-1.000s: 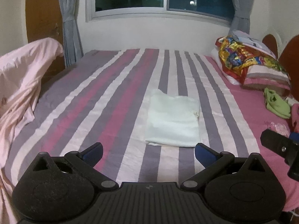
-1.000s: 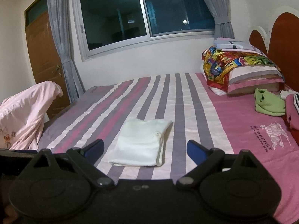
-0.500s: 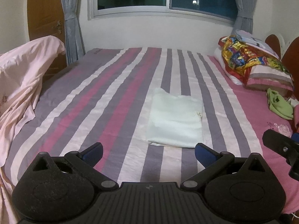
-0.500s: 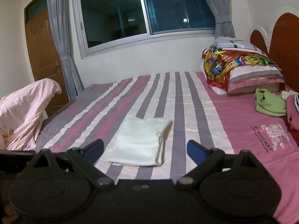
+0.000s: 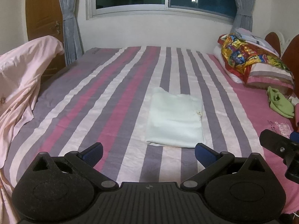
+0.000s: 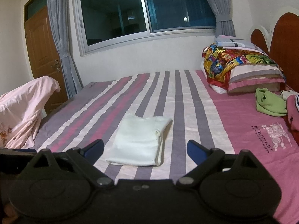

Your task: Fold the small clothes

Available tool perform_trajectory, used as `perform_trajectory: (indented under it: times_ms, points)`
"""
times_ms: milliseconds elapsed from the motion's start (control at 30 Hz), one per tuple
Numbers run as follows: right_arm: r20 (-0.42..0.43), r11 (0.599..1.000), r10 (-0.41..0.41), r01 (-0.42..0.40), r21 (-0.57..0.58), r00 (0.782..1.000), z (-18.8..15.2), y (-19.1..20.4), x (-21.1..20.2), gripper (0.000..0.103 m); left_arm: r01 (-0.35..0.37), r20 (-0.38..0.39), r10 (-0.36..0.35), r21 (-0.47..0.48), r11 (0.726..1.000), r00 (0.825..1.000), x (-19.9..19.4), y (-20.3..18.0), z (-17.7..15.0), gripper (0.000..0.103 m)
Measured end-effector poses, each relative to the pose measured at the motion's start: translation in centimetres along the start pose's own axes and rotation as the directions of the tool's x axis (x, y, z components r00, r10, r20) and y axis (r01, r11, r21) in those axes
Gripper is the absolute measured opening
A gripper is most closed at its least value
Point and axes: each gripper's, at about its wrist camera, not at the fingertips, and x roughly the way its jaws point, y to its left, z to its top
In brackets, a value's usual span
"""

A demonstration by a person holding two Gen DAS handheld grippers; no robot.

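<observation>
A white garment (image 5: 174, 118) lies folded into a flat rectangle on the striped bed sheet (image 5: 112, 100); it also shows in the right wrist view (image 6: 139, 142). My left gripper (image 5: 148, 152) is open and empty, held above the near edge of the bed, short of the garment. My right gripper (image 6: 144, 148) is open and empty, also short of the garment; part of it shows at the right edge of the left wrist view (image 5: 278, 147). A crumpled green garment (image 6: 270, 102) lies at the right near the pillows.
A pink cloth (image 5: 20, 82) hangs over something at the bed's left side. Stacked pillows with a colourful cover (image 6: 241, 65) and a wooden headboard (image 6: 286, 43) stand at the right. A red-pink garment (image 6: 293, 112) lies at the far right. A window and a door are behind.
Both grippers have drawn back and risen slightly, so the folded white garment sits a little further off. Both grippers stay open and the garment has not moved.
</observation>
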Motion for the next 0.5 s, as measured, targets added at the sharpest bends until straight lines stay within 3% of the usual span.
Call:
perform_trajectory:
  times_ms: [267, 500]
  points:
    - [-0.010, 1.000, -0.003, 0.003, 0.001, 1.000, -0.3, -0.3, 0.3, 0.095, 0.005, -0.008, -0.005, 0.009, 1.000, 1.000, 1.2, -0.1, 0.2, 0.103]
    - [-0.011, 1.000, -0.006, 0.006, 0.007, 1.000, -0.1, -0.8, 1.5, 0.095, 0.070, 0.048, -0.071, 0.026, 0.997, 0.996, 1.8, 0.1, 0.6, 0.103]
